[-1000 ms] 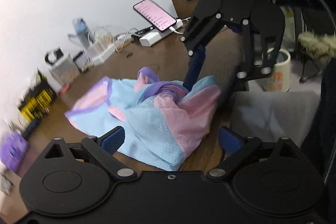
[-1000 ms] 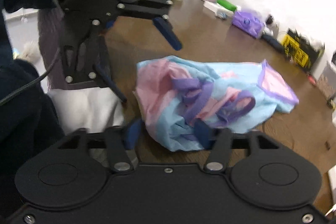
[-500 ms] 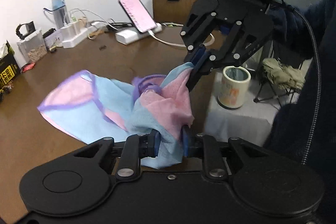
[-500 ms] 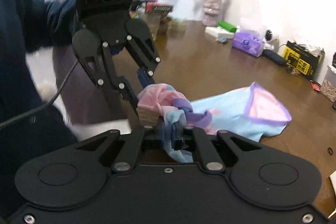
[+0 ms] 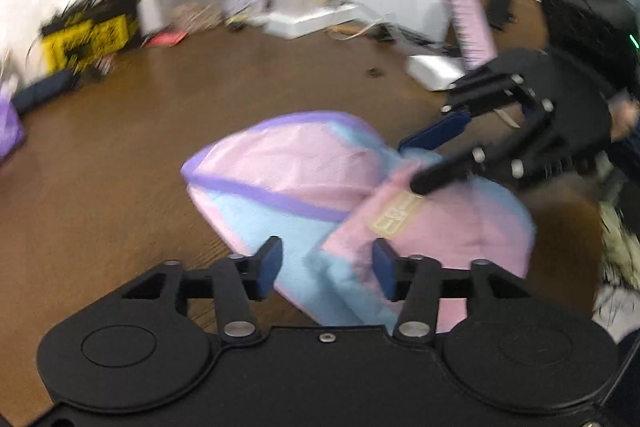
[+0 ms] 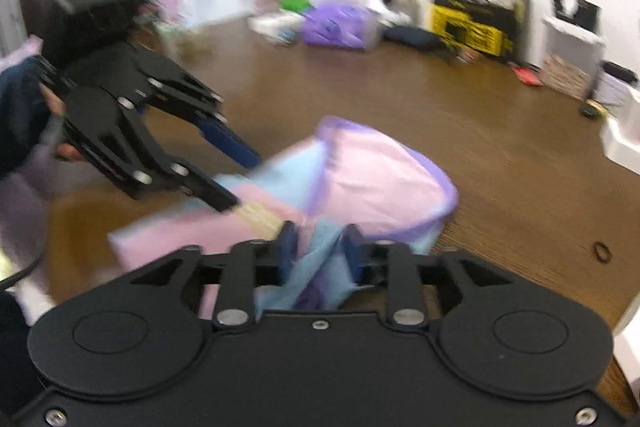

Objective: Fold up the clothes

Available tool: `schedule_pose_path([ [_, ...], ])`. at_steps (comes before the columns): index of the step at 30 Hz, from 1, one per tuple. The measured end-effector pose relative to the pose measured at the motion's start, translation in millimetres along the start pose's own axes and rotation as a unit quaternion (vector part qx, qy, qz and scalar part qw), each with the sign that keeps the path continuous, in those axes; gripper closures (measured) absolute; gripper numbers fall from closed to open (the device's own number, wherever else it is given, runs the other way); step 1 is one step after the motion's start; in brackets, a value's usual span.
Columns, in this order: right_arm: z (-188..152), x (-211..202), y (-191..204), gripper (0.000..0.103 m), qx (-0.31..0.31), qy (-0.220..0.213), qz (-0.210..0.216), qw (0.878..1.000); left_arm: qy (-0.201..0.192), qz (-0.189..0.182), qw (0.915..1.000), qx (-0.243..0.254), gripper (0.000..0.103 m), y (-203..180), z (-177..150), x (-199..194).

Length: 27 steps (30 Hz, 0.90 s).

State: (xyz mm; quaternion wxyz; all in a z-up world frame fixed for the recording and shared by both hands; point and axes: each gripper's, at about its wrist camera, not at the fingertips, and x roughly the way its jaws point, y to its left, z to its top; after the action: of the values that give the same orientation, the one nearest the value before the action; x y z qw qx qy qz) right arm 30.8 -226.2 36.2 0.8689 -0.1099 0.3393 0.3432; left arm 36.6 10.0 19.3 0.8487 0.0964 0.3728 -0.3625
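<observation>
Garment (image 5: 304, 187) spread on the table (image 5: 120, 155), mid-fold.
Both grippers hang parted: left (image 5: 326, 269) straddling cloth without pinching, right (image 6: 320, 251) likewise, judged releasing so the folded layer lies flat.

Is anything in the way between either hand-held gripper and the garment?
Nothing visible. The left hand-held gripper and right hand-held gripper are both open with the garment lying between their fingers.
</observation>
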Motion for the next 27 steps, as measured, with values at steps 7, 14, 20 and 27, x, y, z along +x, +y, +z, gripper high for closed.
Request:
schedule_pose_path([
  [7,-18.4,-28.7,8.4,0.039,0.005,-0.08,-0.025,0.996,-0.017,0.052,0.9985,0.0,0.033,-7.1,-9.8,-4.9],
  [14,-30.3,-22.0,29.0,0.036,-0.045,-0.03,-0.039,0.998,-0.025,0.055,0.9981,0.004,0.026,-6.6,-5.1,-11.1],
  [20,4.5,-15.1,-25.1,0.036,0.079,-0.035,-0.019,0.996,-0.043,0.128,0.9901,-0.036,0.015,20.4,41.8,1.6],
  [27,22.6,39.8,-67.7,0.063,0.135,0.014,-0.037,0.99,-0.002,0.165,0.9819,-0.093,0.058,39.8,58.8,36.0],
])
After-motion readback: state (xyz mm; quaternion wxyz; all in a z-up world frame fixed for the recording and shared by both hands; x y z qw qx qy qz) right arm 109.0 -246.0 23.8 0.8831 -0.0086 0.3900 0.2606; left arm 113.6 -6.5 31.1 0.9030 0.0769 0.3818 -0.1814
